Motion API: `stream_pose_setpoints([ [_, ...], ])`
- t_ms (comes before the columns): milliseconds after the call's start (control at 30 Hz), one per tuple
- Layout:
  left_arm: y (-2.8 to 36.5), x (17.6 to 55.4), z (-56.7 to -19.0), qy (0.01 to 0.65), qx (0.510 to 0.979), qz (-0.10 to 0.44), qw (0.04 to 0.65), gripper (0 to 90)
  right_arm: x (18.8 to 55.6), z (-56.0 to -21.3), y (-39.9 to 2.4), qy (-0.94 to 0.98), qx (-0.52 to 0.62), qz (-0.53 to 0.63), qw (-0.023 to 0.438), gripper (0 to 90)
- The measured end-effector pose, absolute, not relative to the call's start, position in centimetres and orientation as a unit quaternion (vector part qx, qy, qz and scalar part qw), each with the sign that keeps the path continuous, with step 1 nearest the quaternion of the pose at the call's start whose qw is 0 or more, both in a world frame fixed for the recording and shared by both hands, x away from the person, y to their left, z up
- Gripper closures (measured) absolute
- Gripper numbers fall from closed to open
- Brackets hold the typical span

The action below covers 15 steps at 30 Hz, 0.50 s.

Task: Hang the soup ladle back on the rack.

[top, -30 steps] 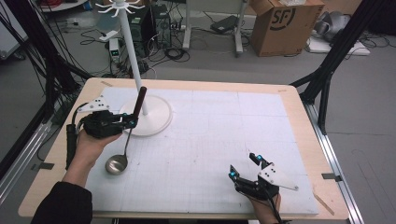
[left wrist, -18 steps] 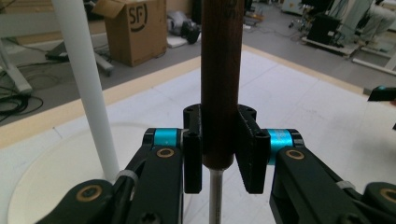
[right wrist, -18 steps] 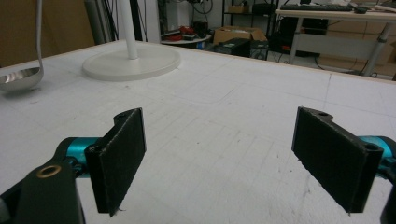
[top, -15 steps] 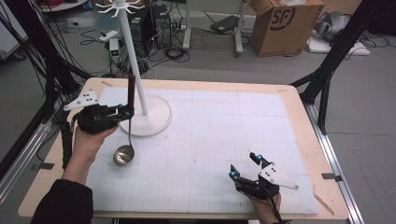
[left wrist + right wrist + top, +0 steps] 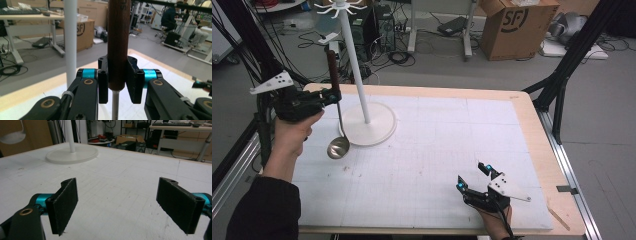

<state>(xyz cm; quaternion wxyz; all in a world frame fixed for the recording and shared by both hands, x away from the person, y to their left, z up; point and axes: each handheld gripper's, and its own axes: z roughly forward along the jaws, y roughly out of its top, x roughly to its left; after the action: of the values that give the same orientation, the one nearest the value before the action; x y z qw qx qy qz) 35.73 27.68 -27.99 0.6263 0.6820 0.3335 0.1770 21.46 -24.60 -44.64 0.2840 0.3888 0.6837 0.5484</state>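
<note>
A ladle with a dark wooden handle [image 5: 332, 67] and a steel bowl [image 5: 338, 147] hangs upright in the air at the table's left. My left gripper [image 5: 332, 96] is shut on the handle [image 5: 117, 42], just left of the white stand's pole [image 5: 354, 65]. The ladle's thin steel shaft [image 5: 115, 105] runs down between the jaws. The stand's round base [image 5: 369, 125] rests on the white mat; its hooks [image 5: 341, 7] are at the top. My right gripper [image 5: 472, 177] rests open near the front right of the mat, nothing between its pads [image 5: 63, 203]. The ladle bowl [image 5: 12, 136] shows far off.
The stand's base [image 5: 73, 153] and pole [image 5: 70, 40] are close to the ladle. A cardboard box [image 5: 512, 25] and cables lie on the floor beyond the table. Black frame legs [image 5: 562, 75] stand at the right. The white mat [image 5: 437, 145] covers the wooden table [image 5: 557, 165].
My left gripper has lifted the ladle off the mat and turned it upright, moving left and up. The right gripper has stayed where it was.
</note>
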Motion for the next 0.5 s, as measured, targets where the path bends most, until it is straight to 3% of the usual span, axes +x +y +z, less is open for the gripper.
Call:
stream_pose_setpoints([
  [500, 27.6, 36.8, -22.4, 0.329, 0.676, 0.212, 0.624, 74.3, 21.3, -44.6, -24.8, 0.680, 0.389, 0.551, 0.286, 16.4],
])
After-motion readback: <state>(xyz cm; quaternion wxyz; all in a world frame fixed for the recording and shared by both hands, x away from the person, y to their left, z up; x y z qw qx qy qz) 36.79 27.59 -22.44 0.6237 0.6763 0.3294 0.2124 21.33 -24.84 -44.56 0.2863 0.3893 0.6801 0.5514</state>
